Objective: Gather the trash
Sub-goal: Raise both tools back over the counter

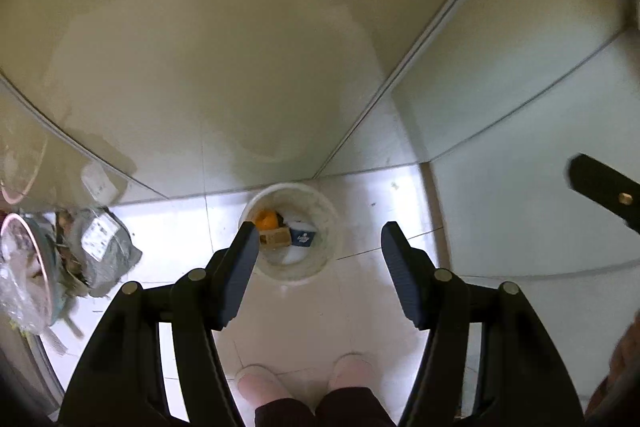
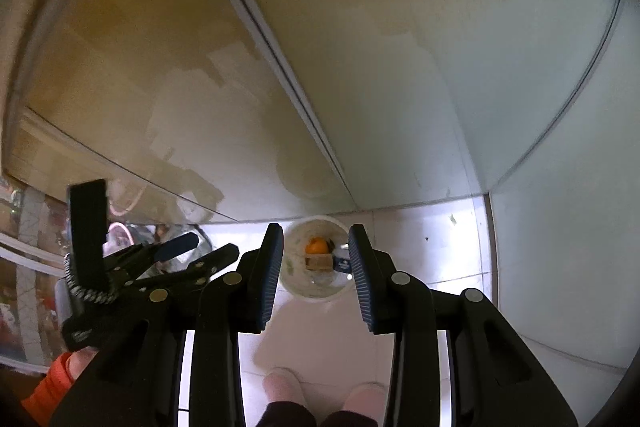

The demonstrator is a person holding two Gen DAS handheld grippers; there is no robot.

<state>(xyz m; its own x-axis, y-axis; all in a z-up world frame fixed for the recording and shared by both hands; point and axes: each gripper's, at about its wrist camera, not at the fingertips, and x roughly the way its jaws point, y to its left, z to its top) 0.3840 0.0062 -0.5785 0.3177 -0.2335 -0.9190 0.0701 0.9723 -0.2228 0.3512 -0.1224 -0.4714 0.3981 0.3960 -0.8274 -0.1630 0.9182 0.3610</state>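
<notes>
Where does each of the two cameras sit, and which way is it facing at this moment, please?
Left wrist: on the left gripper, looking steeply down at a white bin on the tiled floor; its open, empty fingers, the person's slippers and the right gripper's tip show.
Right wrist: on the right gripper, looking down likewise; its empty fingers, slippers and the left gripper show.
Shared: the bin with an orange object, a small box, the slippers.
</notes>
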